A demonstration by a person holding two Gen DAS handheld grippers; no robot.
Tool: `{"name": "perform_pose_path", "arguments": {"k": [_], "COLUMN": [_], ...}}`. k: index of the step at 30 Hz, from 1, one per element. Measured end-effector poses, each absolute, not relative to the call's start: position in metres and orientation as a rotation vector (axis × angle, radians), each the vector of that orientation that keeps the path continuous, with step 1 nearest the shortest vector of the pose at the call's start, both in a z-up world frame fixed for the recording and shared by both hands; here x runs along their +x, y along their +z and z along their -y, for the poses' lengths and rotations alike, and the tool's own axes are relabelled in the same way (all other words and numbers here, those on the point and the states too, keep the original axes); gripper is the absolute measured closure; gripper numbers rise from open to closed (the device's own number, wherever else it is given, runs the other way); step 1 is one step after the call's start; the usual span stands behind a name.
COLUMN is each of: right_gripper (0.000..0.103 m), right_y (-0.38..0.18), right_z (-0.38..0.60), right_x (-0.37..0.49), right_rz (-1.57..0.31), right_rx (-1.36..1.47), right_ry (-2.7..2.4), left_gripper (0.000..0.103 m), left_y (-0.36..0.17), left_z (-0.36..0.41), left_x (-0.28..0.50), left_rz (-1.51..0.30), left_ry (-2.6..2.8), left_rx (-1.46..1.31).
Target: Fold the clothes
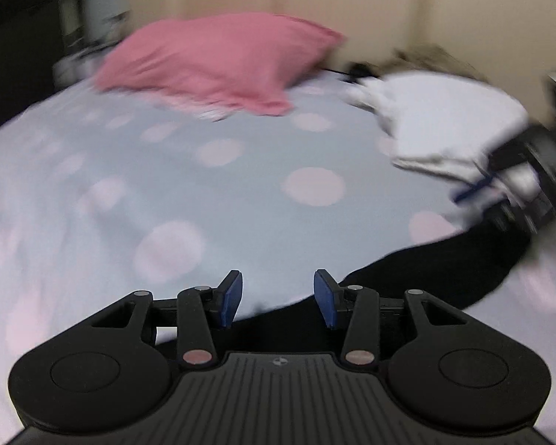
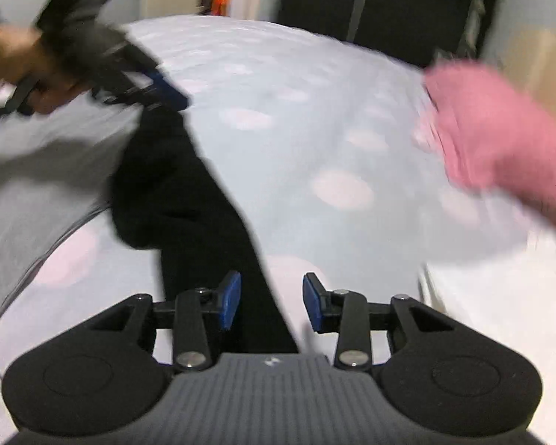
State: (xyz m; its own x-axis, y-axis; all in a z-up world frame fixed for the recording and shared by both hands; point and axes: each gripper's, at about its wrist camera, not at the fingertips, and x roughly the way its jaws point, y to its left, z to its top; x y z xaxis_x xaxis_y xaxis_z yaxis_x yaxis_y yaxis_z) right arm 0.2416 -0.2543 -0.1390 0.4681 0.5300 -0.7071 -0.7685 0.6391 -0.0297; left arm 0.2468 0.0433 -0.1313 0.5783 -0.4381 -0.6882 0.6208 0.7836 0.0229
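Observation:
A long black garment lies stretched across the pale dotted bedsheet. In the left wrist view it runs from under my left gripper toward the blurred right gripper. The left jaws stand apart, with sheet showing between the blue pads and no cloth pinched. Seen from the right wrist, the black garment passes under my right gripper. Its pads are apart and not pressing on the cloth. At the strip's far end hovers the left gripper, held by a hand.
A pink pillow rests at the head of the bed against a beige headboard. Folded white clothes lie beside the right gripper. The person's grey top fills the left of the right wrist view. Dark furniture stands beyond the bed.

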Motion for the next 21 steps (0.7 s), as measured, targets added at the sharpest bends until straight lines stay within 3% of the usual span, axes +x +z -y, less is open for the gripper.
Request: {"name": "perform_pose_path", "arguments": {"k": [5,7,9,10,19,21], "right_gripper": [0.065,0.066,0.099,0.099,0.099,0.088], "right_y": [-0.156,-0.162,-0.168,-0.168,-0.159,-0.160], "right_z": [0.251,0.251,0.253,0.254,0.270,0.269], "right_x": [0.259,0.254,0.249,0.247,0.248,0.247], "right_rz": [-0.850,-0.875,-0.889,-0.884,-0.756,-0.747], "right_rx": [-0.288,-0.283,-0.229,-0.219,-0.104,-0.093], "right_ry": [0.923,0.944,0.993,1.001,0.792,0.742], "left_gripper": [0.062,0.070,0.080,0.101,0.099,0.097], "left_y": [-0.142,-0.151,-0.159,-0.161,-0.160,-0.166], "left_z": [-0.009,0.001,0.011,0.014,0.020,0.032], "left_x": [0.260,0.263,0.267,0.268,0.291,0.287], "left_rz": [-0.777,-0.829,-0.881,-0.896,-0.869,-0.885], "left_ry": [-0.764,-0.803,-0.842,-0.856,-0.625,-0.599], "left_rx": [0.310,0.344,0.377,0.382,0.216,0.286]}}
